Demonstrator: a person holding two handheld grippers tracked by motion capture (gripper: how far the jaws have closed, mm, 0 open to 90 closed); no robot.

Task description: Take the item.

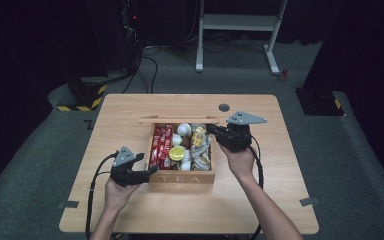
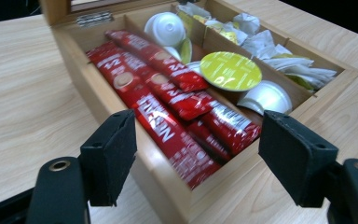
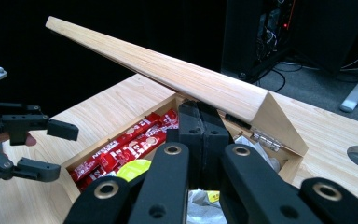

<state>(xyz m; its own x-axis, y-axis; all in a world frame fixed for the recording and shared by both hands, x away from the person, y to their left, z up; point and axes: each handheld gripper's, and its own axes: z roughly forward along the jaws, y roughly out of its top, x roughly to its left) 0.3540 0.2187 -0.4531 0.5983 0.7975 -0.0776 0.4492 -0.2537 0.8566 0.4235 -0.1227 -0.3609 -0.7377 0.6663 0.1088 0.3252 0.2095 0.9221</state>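
Observation:
An open wooden tea box (image 1: 182,177) stands mid-table, its lid (image 1: 177,119) raised at the back. Red coffee sticks (image 1: 161,145) fill its left compartment. A yellow capsule (image 1: 176,153) and white capsules (image 1: 183,129) lie in the middle one, tea bags (image 1: 200,150) in the right one. My left gripper (image 1: 152,170) hovers at the box's front-left corner, open, with nothing between its jaws (image 2: 198,135). Below it lie the sticks (image 2: 168,107) and the yellow capsule (image 2: 230,70). My right gripper (image 1: 209,129) is shut over the back right compartment, its tips (image 3: 200,112) just under the lid (image 3: 191,79).
A round cable hole (image 1: 224,107) sits in the tabletop behind the box. Bare wood lies left, right and in front of the box. A white desk frame (image 1: 240,25) and cables stand on the floor beyond the table.

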